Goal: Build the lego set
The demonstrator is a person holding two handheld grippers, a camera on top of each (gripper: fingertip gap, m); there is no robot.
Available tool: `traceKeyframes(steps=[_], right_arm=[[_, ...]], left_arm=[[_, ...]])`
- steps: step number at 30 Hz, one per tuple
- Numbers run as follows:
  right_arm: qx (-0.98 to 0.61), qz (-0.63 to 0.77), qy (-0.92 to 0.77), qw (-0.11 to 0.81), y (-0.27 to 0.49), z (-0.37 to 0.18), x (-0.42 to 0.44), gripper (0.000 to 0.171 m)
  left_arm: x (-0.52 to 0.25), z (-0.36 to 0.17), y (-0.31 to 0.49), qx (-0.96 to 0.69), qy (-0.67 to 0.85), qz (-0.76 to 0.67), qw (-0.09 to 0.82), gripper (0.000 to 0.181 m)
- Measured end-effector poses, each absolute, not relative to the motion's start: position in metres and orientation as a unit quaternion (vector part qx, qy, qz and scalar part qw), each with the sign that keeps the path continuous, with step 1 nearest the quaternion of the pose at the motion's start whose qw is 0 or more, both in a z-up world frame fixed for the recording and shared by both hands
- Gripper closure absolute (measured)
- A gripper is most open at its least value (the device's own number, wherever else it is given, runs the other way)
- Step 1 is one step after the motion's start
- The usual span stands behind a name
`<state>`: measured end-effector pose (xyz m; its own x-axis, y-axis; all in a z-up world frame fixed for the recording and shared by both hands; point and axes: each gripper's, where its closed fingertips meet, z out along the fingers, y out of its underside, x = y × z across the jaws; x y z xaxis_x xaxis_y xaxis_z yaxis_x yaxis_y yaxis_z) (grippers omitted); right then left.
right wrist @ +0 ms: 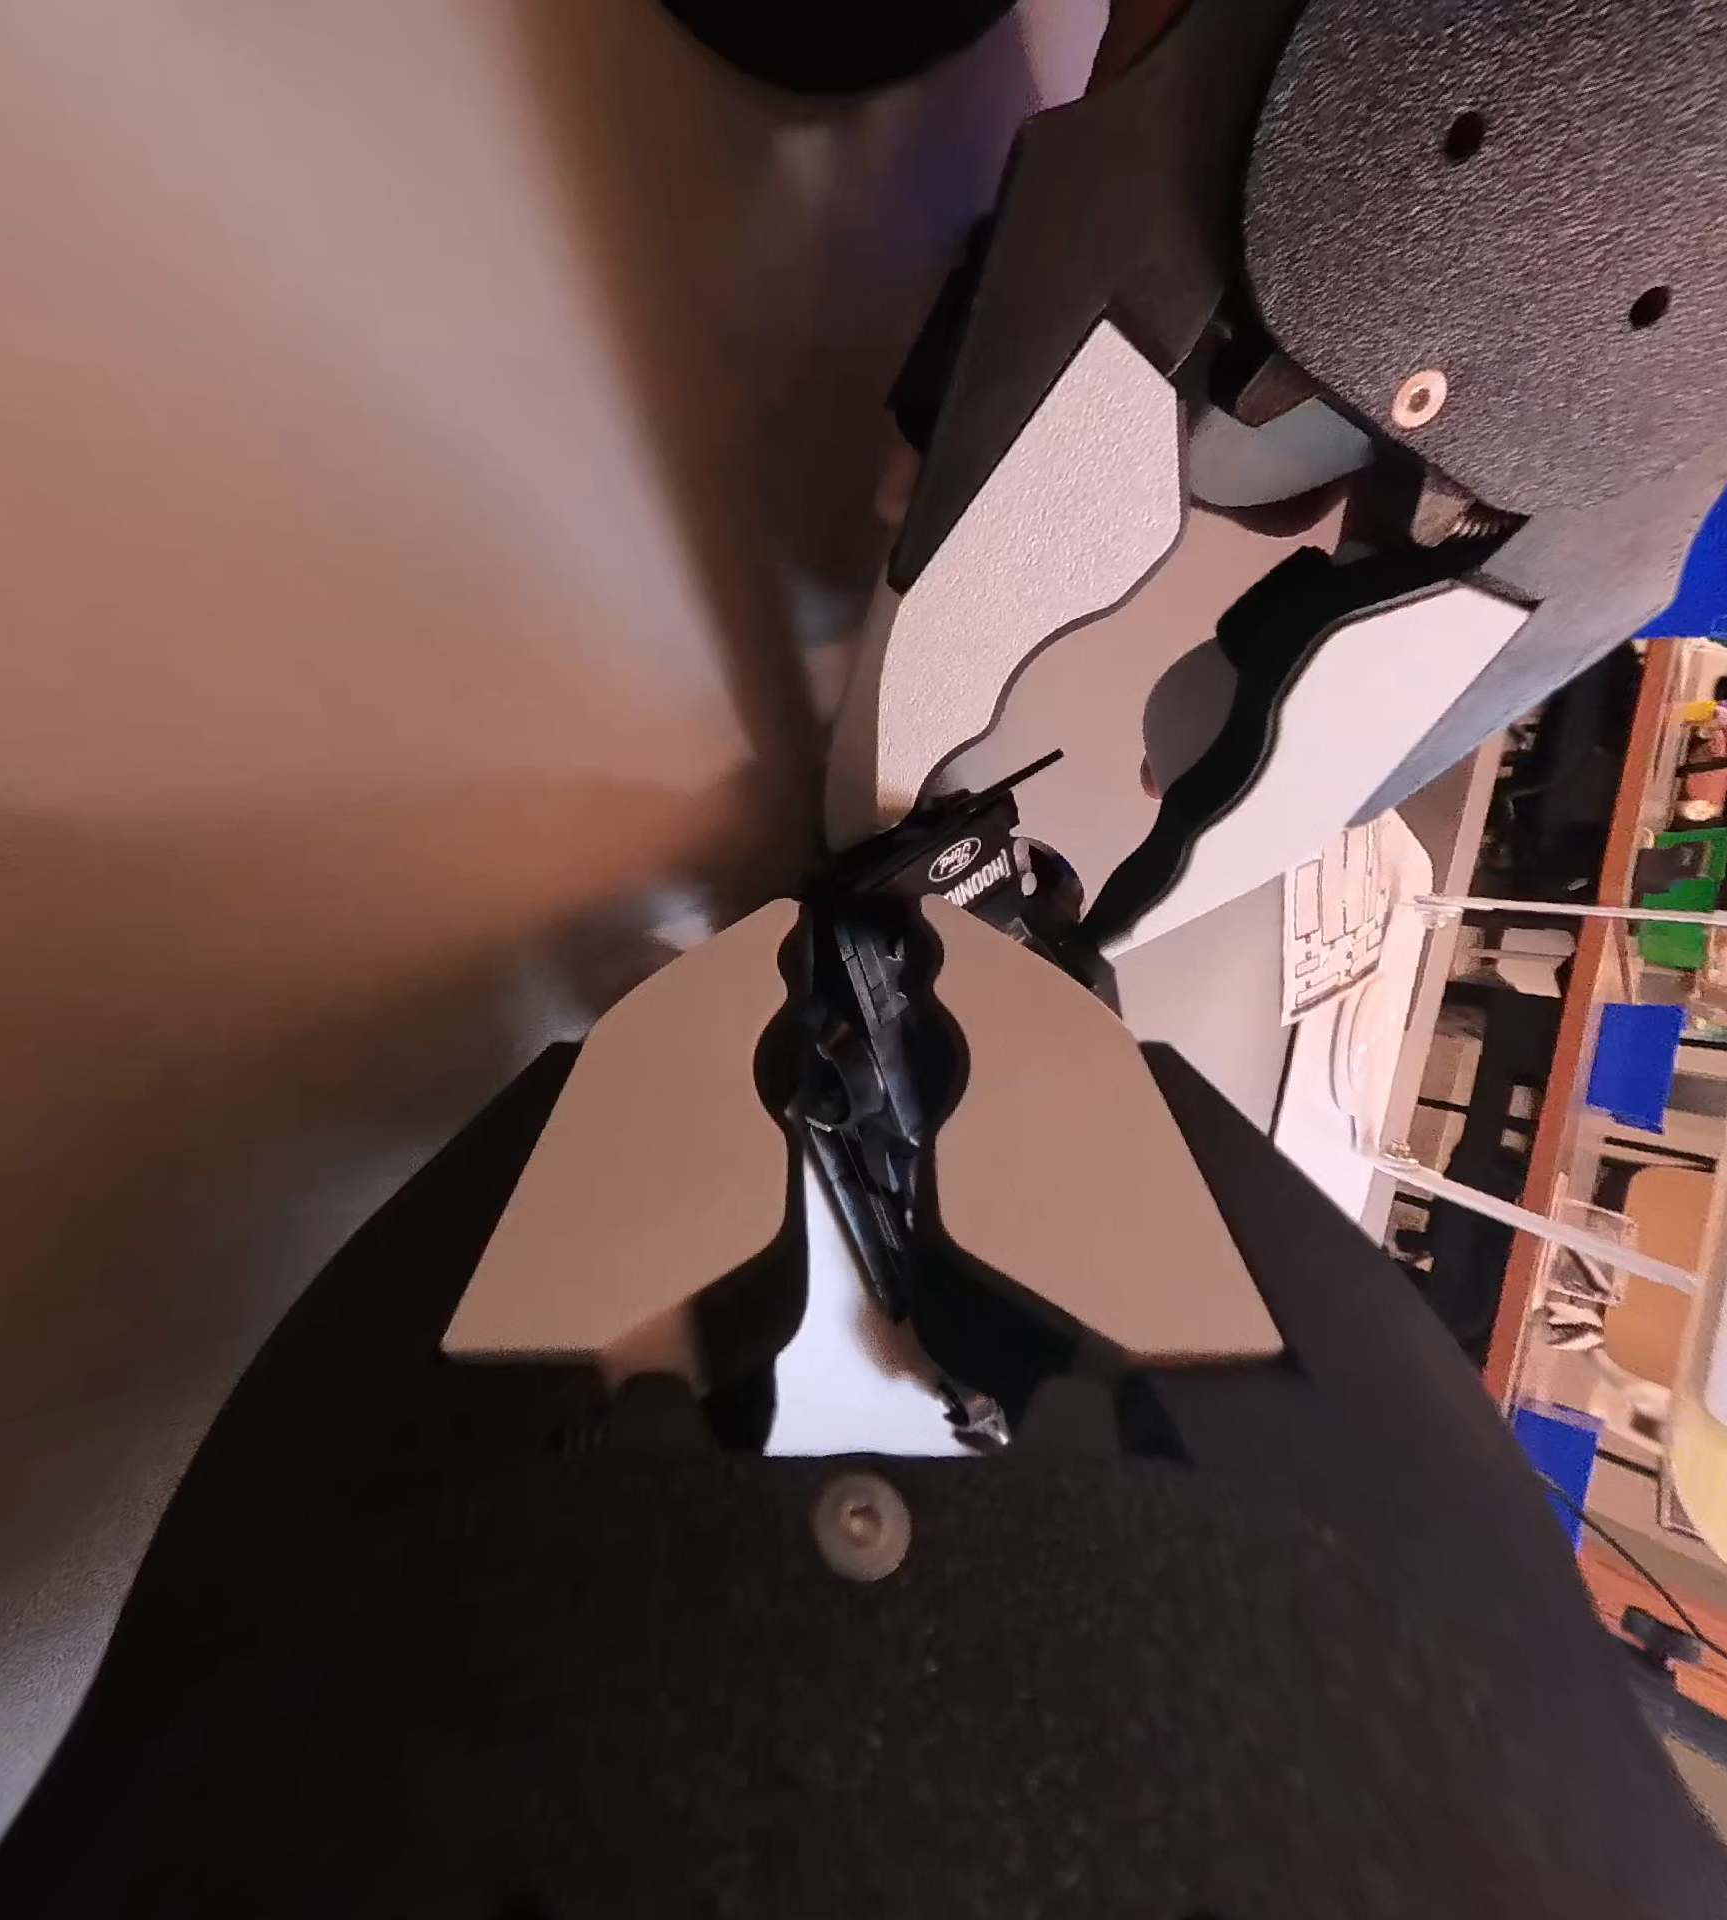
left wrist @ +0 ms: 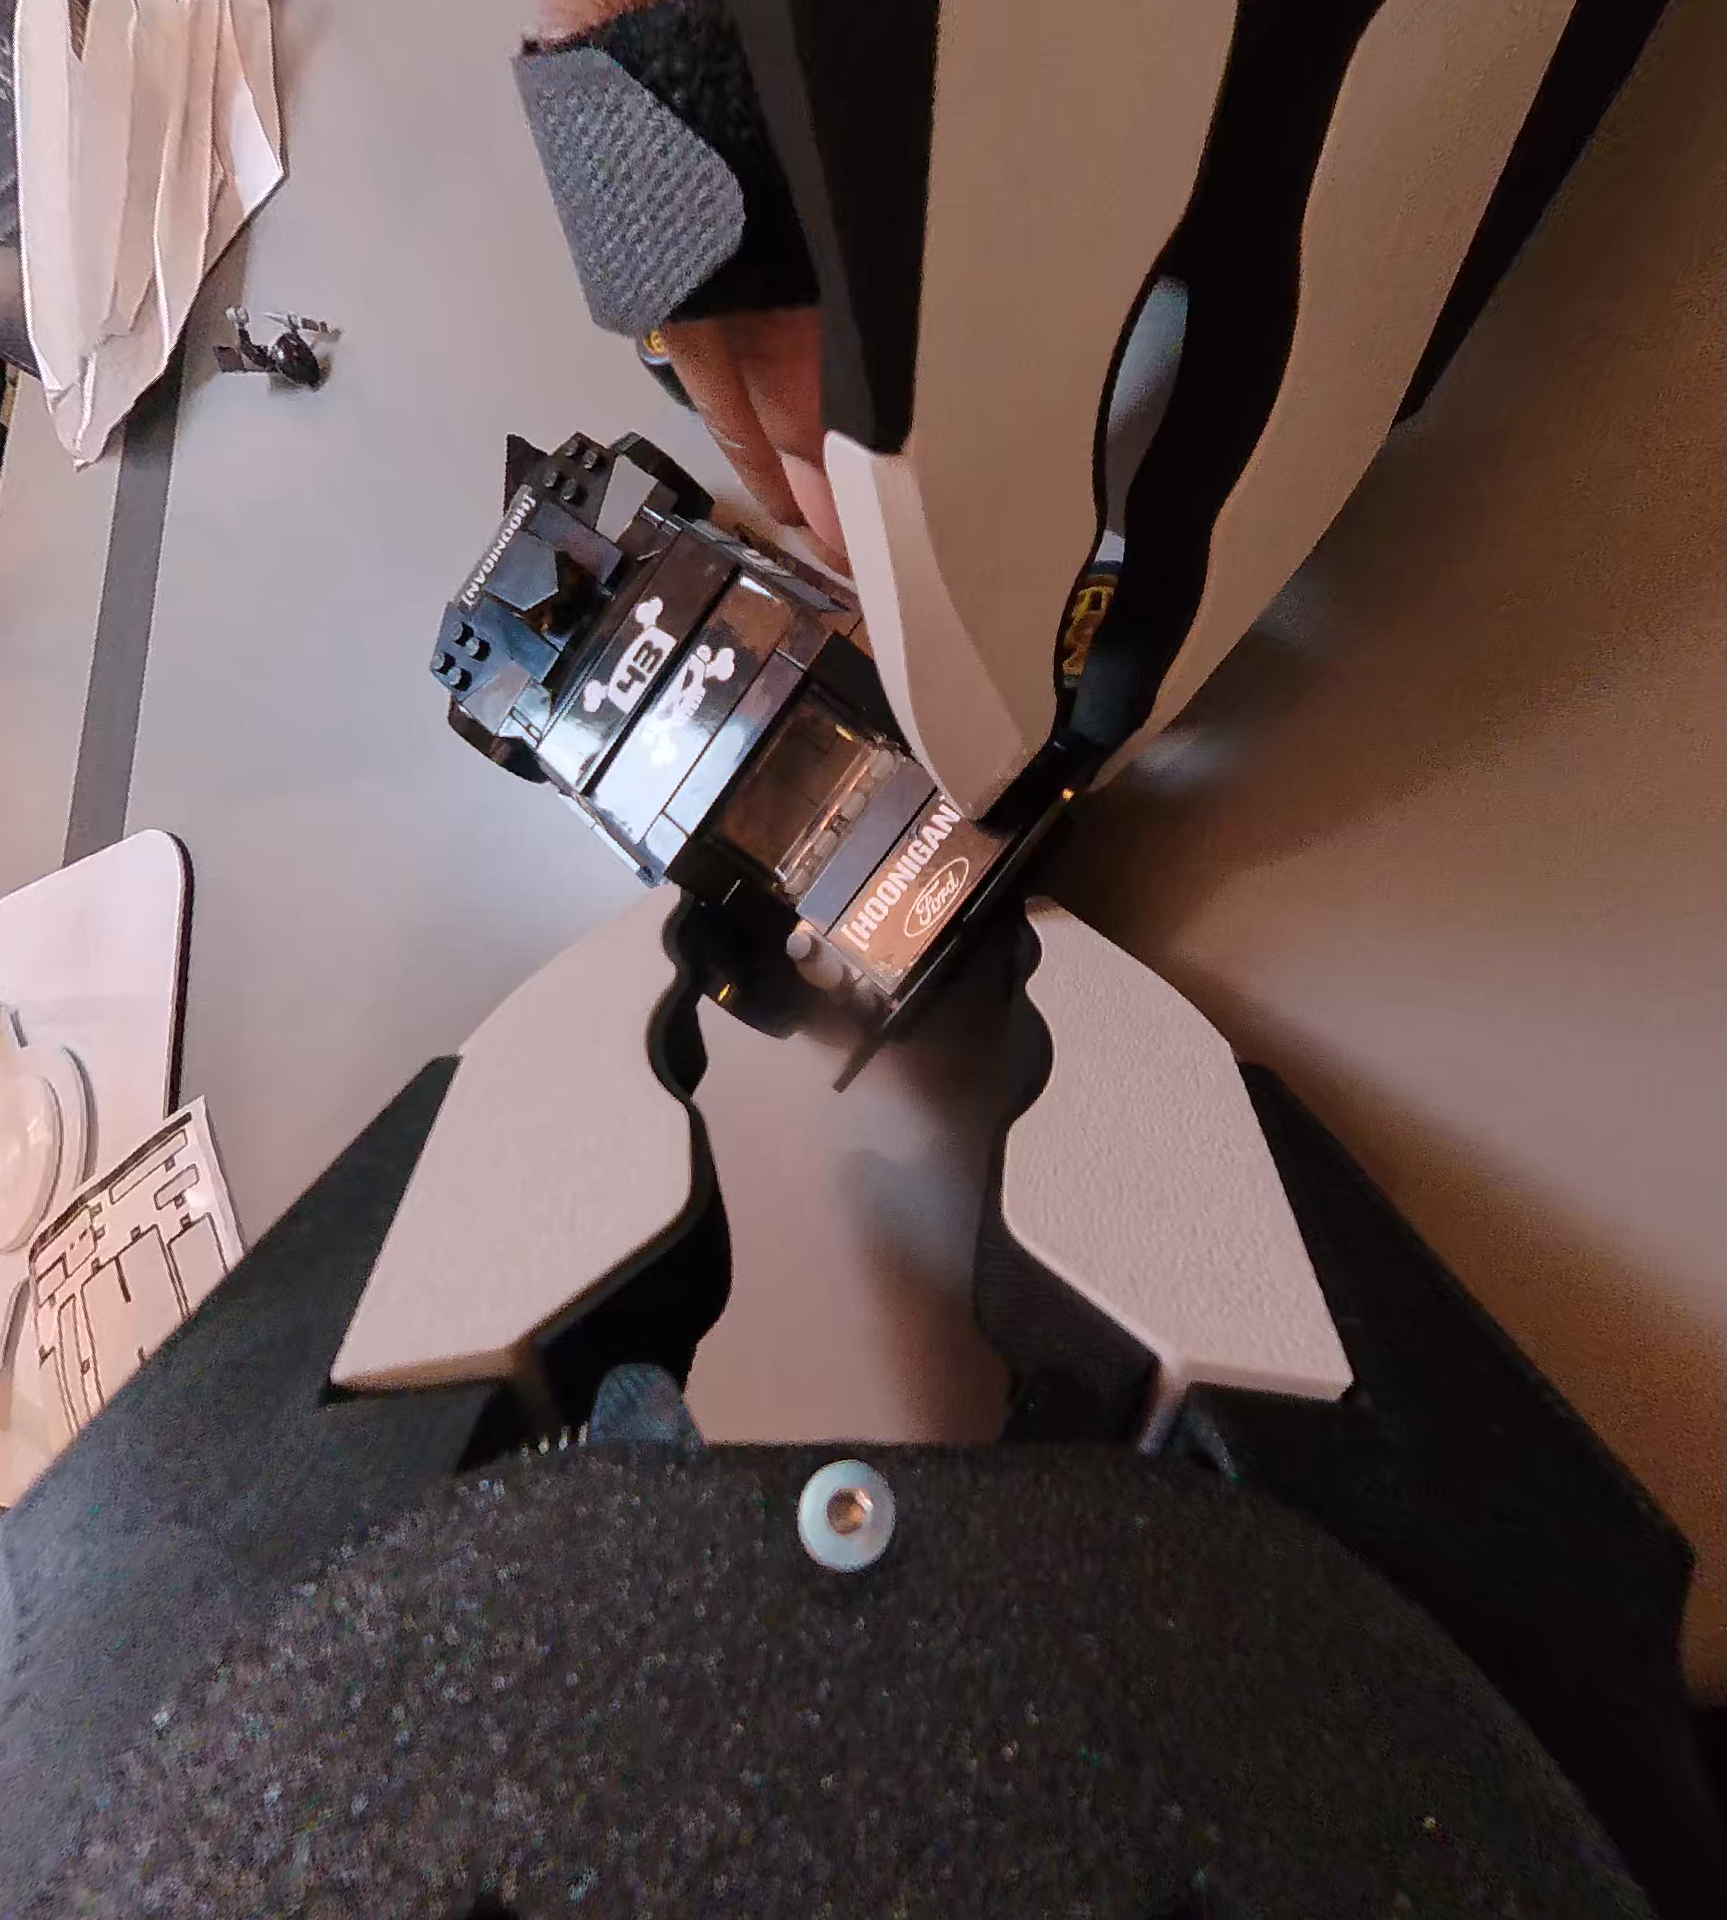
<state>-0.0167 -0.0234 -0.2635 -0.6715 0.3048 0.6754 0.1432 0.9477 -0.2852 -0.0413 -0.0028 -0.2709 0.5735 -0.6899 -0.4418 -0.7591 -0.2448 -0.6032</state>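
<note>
A black Lego car (left wrist: 672, 707) with white printed tiles is held in the air over the grey table (left wrist: 339, 623). My left gripper (left wrist: 848, 935) is shut on the car's near end, one finger on each side. My right gripper (left wrist: 1035, 769) comes in from the top right and is shut on a thin black part (right wrist: 874, 1049) at that same end of the car. In the right wrist view my right gripper (right wrist: 864, 920) pinches this part edge-on, with the car (right wrist: 963, 868) and my left gripper (right wrist: 1015, 862) just beyond. A gloved hand (left wrist: 734, 395) is behind the right gripper.
A small black Lego piece (left wrist: 282, 348) lies on the table at the far left beside white paper bags (left wrist: 142, 208). A white stand (left wrist: 80, 1039) and a sticker sheet (left wrist: 132, 1247) are at the left edge. Shelves with blue and green blocks (right wrist: 1628, 1060) stand at the right. My two grippers' fingertips are within a few centimetres of each other.
</note>
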Motion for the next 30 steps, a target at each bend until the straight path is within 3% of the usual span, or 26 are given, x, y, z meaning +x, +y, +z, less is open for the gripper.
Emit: traceKeyframes(steps=[7,17,24,28,30], right_arm=[[-0.138,0.126,-0.905,0.383,-0.025,-0.260,-0.018,0.156],[-0.150,0.057,-0.835,0.527,-0.013,-0.267,-0.018,0.146],[-0.171,0.043,-0.805,0.567,-0.004,-0.263,-0.018,0.154],[-0.171,0.048,-0.811,0.558,-0.002,-0.263,-0.018,0.154],[-0.164,0.050,-0.813,0.557,-0.002,-0.262,-0.018,0.155]], left_arm=[[-0.044,-0.271,-0.003,-0.789,0.455,0.047,0.410,0.127],[-0.041,-0.271,-0.002,-0.787,0.450,0.037,0.421,0.126],[-0.037,-0.270,-0.004,-0.782,0.455,0.030,0.424,0.135],[-0.049,-0.262,0.006,-0.785,0.456,0.091,0.410,0.113],[-0.045,-0.257,0.007,-0.779,0.469,0.070,0.410,0.112]])
